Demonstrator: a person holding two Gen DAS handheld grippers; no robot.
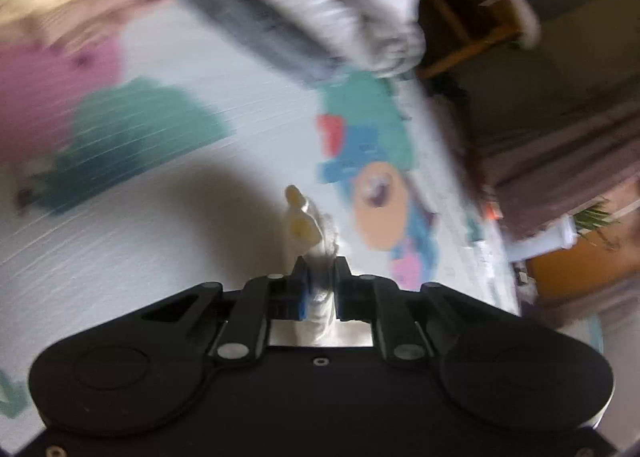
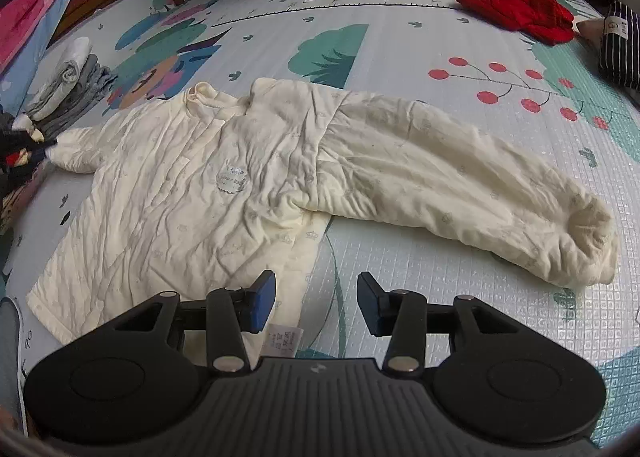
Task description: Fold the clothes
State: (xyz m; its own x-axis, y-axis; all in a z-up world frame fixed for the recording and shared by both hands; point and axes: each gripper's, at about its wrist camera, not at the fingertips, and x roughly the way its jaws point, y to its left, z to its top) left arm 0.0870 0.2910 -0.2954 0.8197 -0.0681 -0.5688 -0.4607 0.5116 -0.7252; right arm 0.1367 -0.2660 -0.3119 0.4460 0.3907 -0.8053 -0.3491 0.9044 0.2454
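A cream quilted jacket [image 2: 192, 185] lies face up on the patterned play mat [image 2: 460, 297], its right sleeve [image 2: 460, 177] stretched out to the right. My right gripper [image 2: 316, 301] is open and empty, just above the jacket's lower hem by the white care label [image 2: 284, 339]. My left gripper [image 1: 320, 277] is shut on a bunched piece of the cream jacket [image 1: 310, 233], which sticks out past the fingertips. The left wrist view is blurred by motion.
A stack of folded grey and white clothes [image 2: 68, 89] sits at the mat's left edge, also blurred in the left wrist view [image 1: 320, 17]. A red knit garment [image 2: 520, 9] lies at the far right. A striped dark item [image 2: 620, 45] and wooden furniture [image 1: 472, 29] border the mat.
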